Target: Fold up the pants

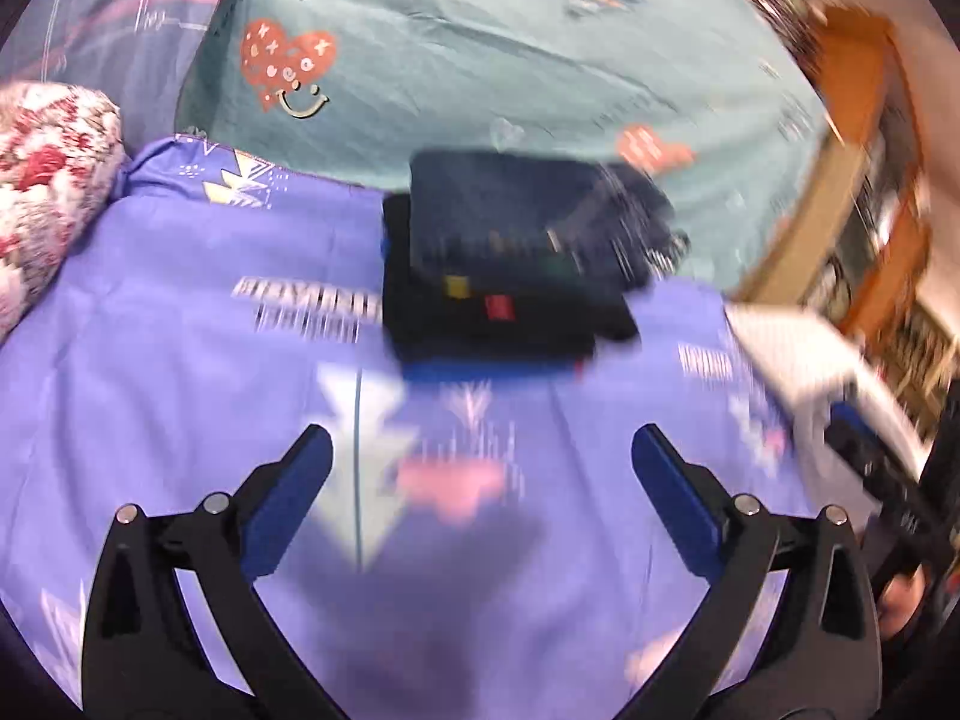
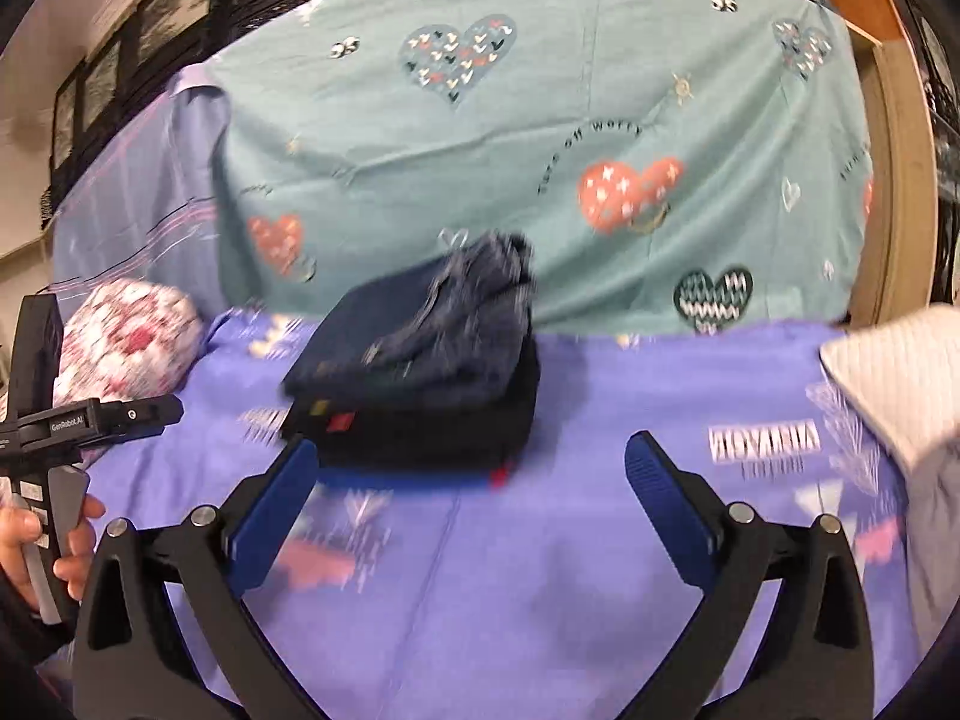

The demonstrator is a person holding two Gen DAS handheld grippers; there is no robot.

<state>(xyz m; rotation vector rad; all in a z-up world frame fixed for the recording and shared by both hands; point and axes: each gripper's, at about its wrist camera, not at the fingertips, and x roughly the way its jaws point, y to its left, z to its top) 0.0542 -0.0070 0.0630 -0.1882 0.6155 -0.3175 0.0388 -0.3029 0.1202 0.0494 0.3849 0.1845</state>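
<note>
Pants point(image 1: 516, 222), dark denim and folded into a compact rectangle, lie on top of a stack of dark folded garments point(image 2: 420, 420) resting on the purple printed sheet point(image 1: 180, 360), close to its border with the teal heart-patterned sheet point(image 2: 540, 120). Left gripper point(image 1: 480, 468): jaws spread wide, nothing between them, held above the purple sheet short of the stack. Right gripper point(image 2: 471, 471): jaws likewise spread and empty, its left finger point(image 2: 276, 498) just before the stack's near edge. A floral pillow point(image 1: 48, 192) lies left of the stack. Both views are motion-blurred.
</note>
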